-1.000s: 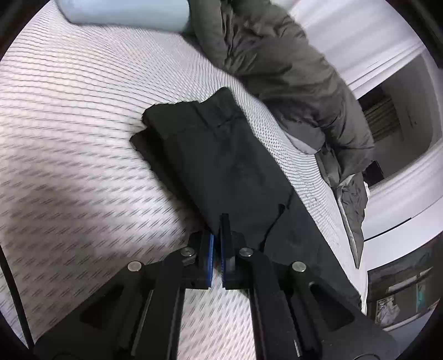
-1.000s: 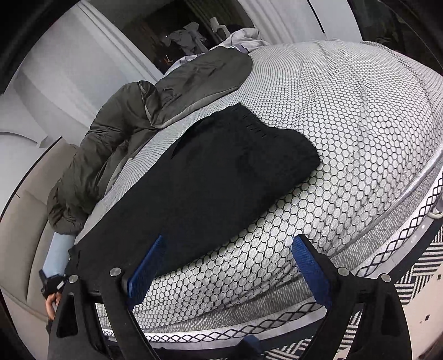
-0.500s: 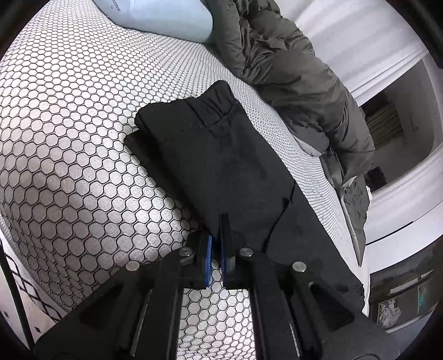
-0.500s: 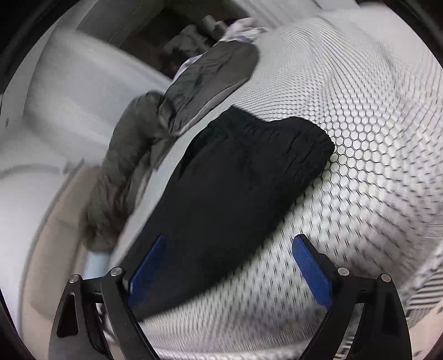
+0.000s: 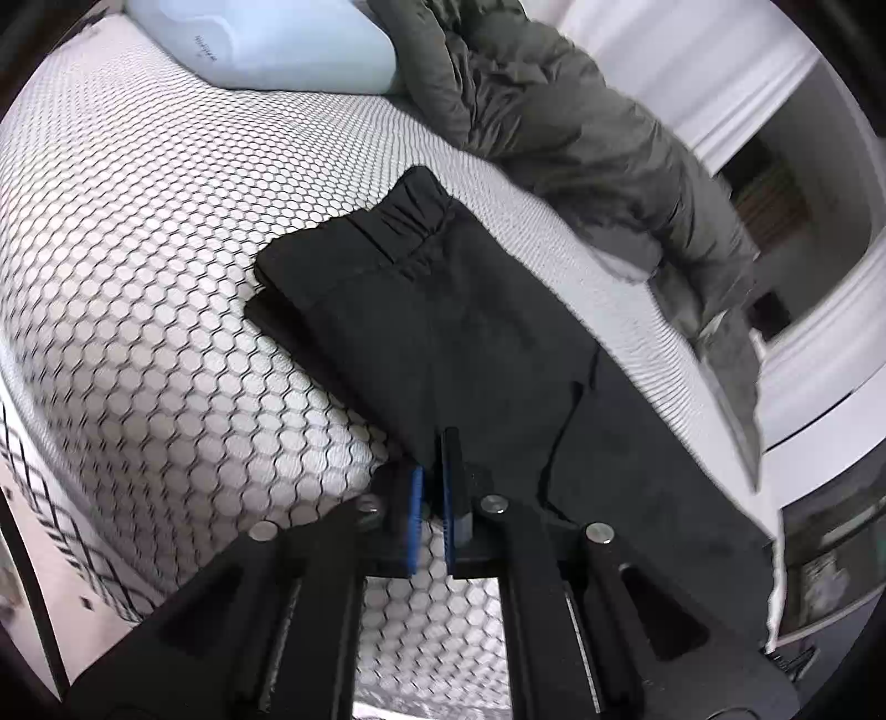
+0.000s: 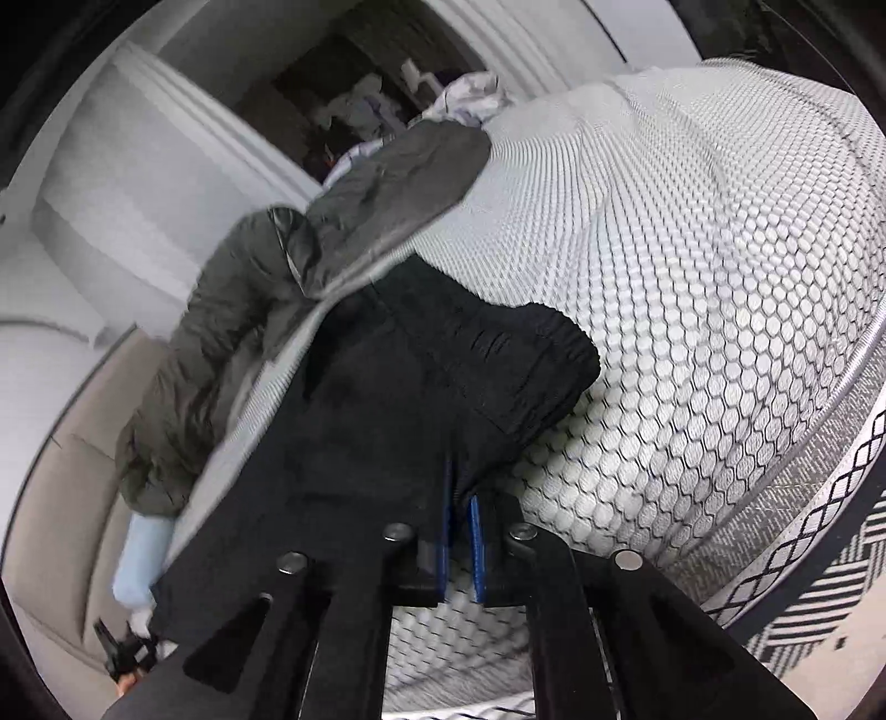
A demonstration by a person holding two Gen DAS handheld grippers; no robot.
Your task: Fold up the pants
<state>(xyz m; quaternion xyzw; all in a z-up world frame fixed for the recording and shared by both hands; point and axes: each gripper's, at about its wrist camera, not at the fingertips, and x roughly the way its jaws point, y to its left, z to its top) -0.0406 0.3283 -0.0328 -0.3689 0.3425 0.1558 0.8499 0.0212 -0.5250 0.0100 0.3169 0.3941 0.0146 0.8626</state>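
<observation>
Black pants (image 5: 454, 332) lie folded lengthwise on a bed with a white hexagon-pattern cover (image 5: 166, 277), waistband at the far end. My left gripper (image 5: 434, 471) is shut on the near edge of the pants. In the right wrist view the pants (image 6: 398, 399) run from the waistband at the right toward the lower left. My right gripper (image 6: 460, 498) is shut on the near edge of the pants just below the waistband end.
A dark grey puffy jacket (image 5: 581, 127) lies along the far side of the bed and also shows in the right wrist view (image 6: 232, 332). A light blue pillow (image 5: 277, 44) sits at the head. The bed's edge and a patterned rug (image 6: 819, 609) lie close by.
My right gripper was wide open and has closed on the pants' edge. My left gripper stayed shut on the pants and pulled back slightly.
</observation>
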